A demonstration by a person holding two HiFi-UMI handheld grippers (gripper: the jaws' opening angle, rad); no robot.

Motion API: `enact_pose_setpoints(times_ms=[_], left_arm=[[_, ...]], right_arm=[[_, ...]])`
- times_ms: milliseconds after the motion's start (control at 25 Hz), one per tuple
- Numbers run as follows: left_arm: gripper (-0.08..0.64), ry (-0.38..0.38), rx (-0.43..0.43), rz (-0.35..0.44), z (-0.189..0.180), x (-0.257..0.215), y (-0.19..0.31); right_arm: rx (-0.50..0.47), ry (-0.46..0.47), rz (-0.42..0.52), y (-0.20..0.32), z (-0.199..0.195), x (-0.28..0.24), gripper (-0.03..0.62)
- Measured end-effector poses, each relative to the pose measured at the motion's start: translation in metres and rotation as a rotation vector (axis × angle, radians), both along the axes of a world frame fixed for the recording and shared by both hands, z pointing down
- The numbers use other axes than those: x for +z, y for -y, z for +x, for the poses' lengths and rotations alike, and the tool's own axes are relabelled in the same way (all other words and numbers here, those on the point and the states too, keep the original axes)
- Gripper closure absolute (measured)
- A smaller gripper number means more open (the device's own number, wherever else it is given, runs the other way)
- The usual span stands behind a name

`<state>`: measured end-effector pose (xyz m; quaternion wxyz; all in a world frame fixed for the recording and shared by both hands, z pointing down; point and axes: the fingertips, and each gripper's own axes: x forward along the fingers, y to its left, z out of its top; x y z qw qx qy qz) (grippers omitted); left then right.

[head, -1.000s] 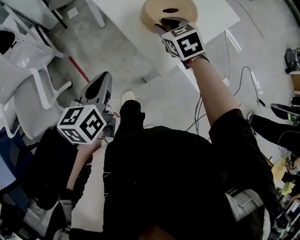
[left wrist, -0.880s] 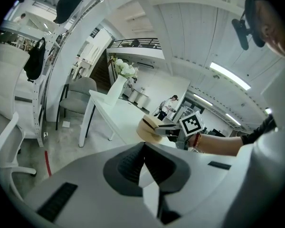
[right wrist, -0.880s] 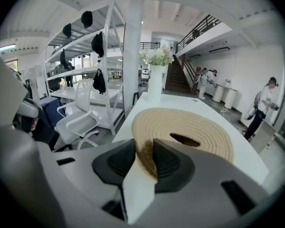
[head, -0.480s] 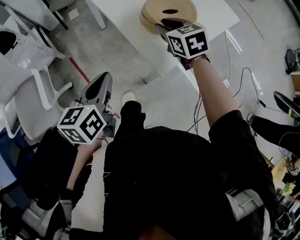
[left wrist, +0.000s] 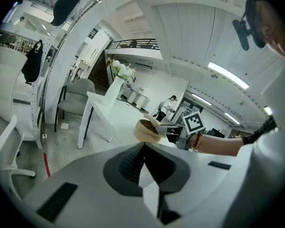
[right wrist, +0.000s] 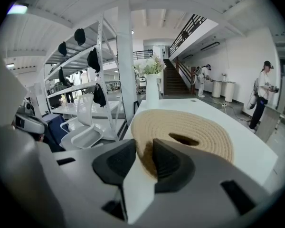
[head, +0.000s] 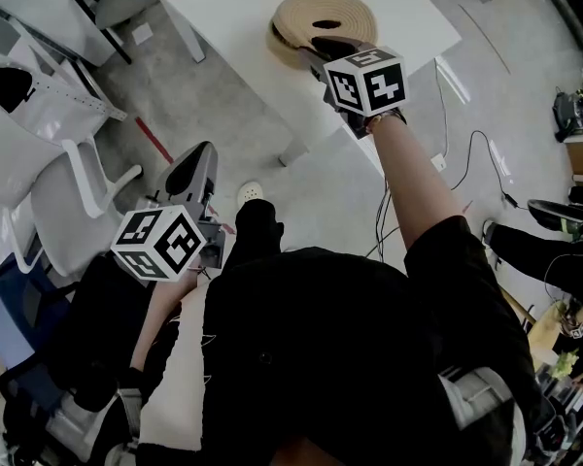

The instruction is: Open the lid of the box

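Left gripper view shows our left tongs (left wrist: 143, 151) closed on nothing, idle, while our right tongs (right wrist: 145, 160) grip the near rim of the woven lid (right wrist: 190, 127), which looks tipped up off the round box (left wrist: 143, 132) on the white surface (head: 233, 17). We should hold firm and swing the lid up and back without dragging the box. A vase (right wrist: 152, 91) stands farther along, with chairs (head: 73, 197) and shelves (right wrist: 85, 56) around.

At the frame's top centre, the right gripper (head: 323, 50) meets the near rim of a round woven lid (head: 301, 16) on a white table (head: 233, 17); the left gripper (head: 202, 153) hangs at lower left over grey floor (head: 223, 105).
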<state>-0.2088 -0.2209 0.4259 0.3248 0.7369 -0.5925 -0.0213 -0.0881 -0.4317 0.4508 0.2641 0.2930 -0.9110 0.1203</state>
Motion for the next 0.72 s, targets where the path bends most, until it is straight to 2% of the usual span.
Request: enact_pose_setpoints(times_ms=[400,720], left_arm=[[0.549,0.011,0.019,0.024,0.005,-0.011,0.001],[0.549,0.017,0.03,0.036,0.01,-0.018,-0.008]], right_arm=[[0.006,0.054,0.011,-0.004,0.004,-0.017,0.488],[0.027,0.166,-0.015,-0.003,0.012,-0.035,0.489]])
